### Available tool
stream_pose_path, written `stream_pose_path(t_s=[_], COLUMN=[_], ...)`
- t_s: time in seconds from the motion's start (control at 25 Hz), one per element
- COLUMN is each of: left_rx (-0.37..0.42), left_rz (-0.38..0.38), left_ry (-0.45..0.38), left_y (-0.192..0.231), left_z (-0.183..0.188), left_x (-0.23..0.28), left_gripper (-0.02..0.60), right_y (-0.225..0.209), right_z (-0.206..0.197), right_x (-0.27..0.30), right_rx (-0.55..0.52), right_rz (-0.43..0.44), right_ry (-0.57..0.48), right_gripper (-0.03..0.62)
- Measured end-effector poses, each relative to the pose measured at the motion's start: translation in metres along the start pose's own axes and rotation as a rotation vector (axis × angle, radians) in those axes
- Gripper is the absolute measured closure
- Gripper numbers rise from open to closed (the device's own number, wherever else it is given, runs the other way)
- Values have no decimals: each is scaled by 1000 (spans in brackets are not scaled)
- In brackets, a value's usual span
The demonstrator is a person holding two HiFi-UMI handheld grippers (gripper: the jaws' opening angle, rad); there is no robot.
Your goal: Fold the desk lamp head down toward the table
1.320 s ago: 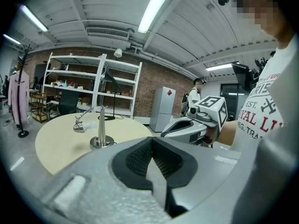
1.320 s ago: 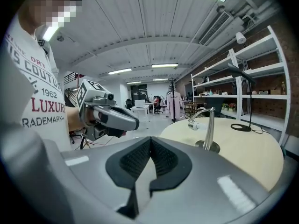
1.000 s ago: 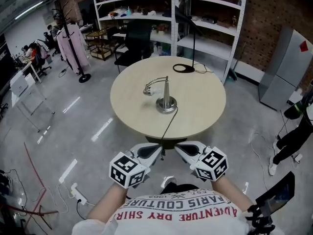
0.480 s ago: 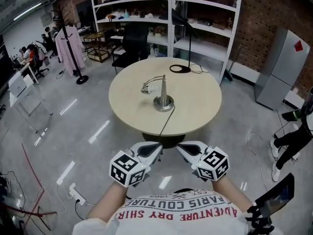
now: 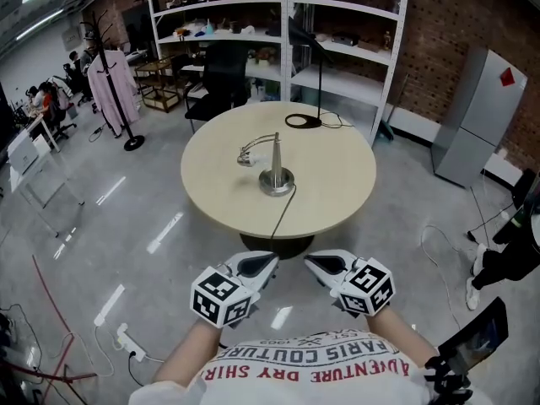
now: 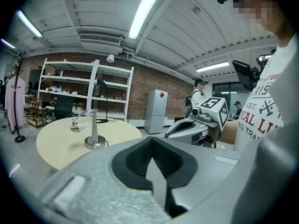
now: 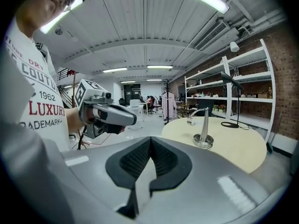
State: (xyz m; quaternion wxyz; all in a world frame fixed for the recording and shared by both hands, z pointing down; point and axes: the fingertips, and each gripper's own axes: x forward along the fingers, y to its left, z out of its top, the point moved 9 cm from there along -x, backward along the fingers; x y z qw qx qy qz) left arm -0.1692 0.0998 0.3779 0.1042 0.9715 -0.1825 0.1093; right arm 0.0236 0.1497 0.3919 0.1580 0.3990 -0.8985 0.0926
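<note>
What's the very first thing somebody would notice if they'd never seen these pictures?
Probably the big round table in the middle of the room, with a small silver desk lamp standing near its centre. Next, low in the head view, the left gripper and right gripper, each carrying a black-and-white marker cube, both shut, empty and short of the table.

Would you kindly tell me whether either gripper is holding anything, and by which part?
Nothing is held: the left gripper and the right gripper are both shut and empty, short of the silver desk lamp.
</note>
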Motion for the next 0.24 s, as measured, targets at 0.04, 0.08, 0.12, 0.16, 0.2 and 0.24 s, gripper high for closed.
stream_pose_path(t_s=[0.04, 0.08, 0.12, 0.16, 0.2, 0.24], left_rx=[-7, -12, -15, -16, -17, -17], left_rz=[-2, -3, -3, -3, -3, -3], left_ry=[-1, 0, 1, 3, 4, 6], left_y=[0, 1, 2, 4, 5, 6], left_z=[-1, -2, -3, -4, -5, -5], left_x=[1, 2, 3, 4, 6, 7], left_gripper=[580, 580, 580, 580, 580, 580], right_y=[-1, -2, -3, -5, -6, -8], right_z=[-1, -2, -3, -4, -4, -4], right_x=[0, 1, 2, 4, 5, 6], right_rx=[2, 3, 3, 3, 1, -1], right_rz=[0, 2, 3, 5, 6, 7], right_ry=[5, 9, 10, 11, 11, 11], right_gripper=[597, 597, 597, 597, 597, 597])
